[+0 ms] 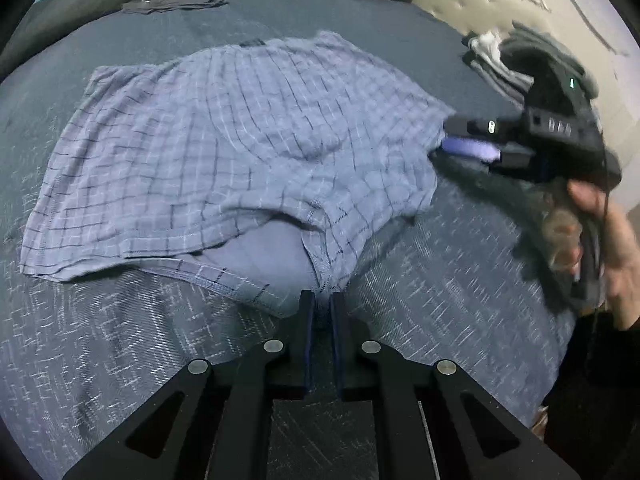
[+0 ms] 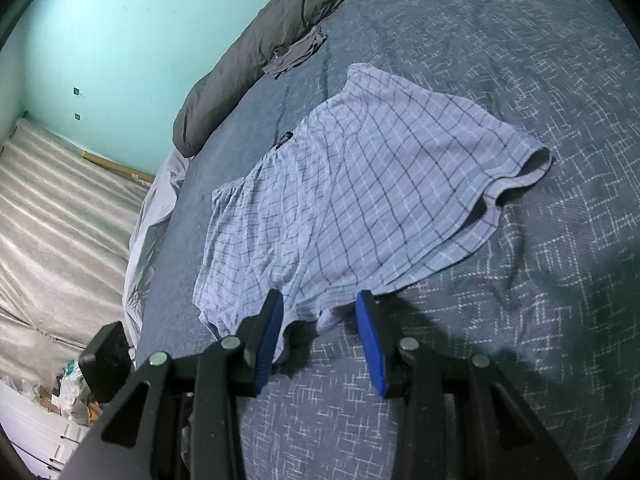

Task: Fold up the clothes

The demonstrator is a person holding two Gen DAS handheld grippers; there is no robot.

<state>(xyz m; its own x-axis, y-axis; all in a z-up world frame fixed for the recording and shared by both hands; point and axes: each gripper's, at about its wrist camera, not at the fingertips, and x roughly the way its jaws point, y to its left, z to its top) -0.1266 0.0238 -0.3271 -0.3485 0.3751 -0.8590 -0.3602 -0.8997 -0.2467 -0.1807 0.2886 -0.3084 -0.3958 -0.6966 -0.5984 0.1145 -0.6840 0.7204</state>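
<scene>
Pinching: my left gripper (image 1: 320, 300) is clamped on the crotch seam of the pale blue plaid cotton shorts (image 1: 224, 152).
Right gripper (image 2: 320, 300): jaws apart over the hem.
Writing: I can read none.

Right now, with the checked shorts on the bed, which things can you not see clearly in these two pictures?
- Left wrist view: the hem of the checked shorts vanishes between the left tongs, so the pinched amount is hidden.
- Left wrist view: the right tongs and the hand are blurred; their tips merge with the cloth.
- Left wrist view: the clothes pile is smeared.
- Right wrist view: the dark garment is too small to identify.
</scene>
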